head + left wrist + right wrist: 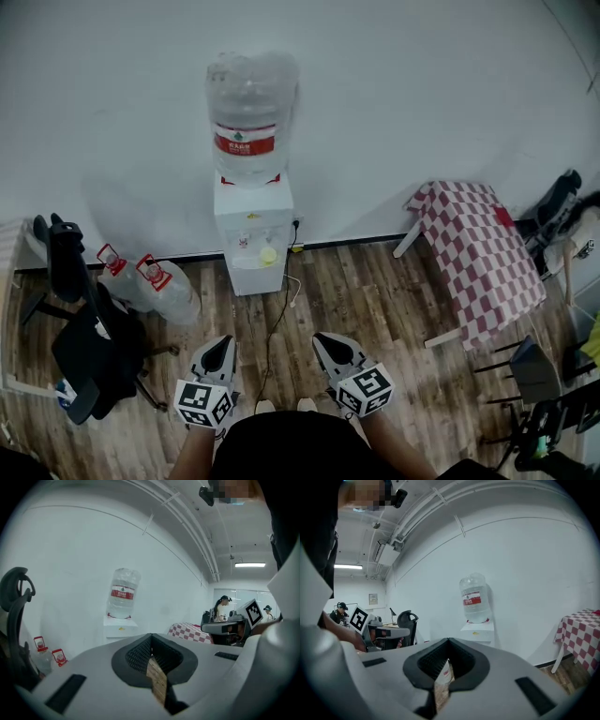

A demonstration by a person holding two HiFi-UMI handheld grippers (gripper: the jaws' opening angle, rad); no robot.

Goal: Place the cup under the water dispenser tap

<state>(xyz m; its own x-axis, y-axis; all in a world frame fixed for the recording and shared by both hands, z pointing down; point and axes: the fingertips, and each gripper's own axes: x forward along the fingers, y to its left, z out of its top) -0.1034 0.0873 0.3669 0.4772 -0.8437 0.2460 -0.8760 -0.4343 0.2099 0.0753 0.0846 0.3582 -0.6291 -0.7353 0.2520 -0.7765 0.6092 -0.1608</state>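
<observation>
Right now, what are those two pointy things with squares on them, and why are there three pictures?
Those are grippers: hand tools with two pinching jaws. A person holds the left gripper and the right gripper. The big room picture comes from a camera on the person's head; the other two come from a camera riding on each gripper. Both grippers are closed and hold nothing. Ahead stands a water dispenser, with spare bottles and a chair on the wooden floor to its left, and a checked table to its right.

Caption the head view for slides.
Start pose: left tongs and right tongs, both shut and empty, face the water dispenser; spare bottles and chair left, checkered table right.
</observation>
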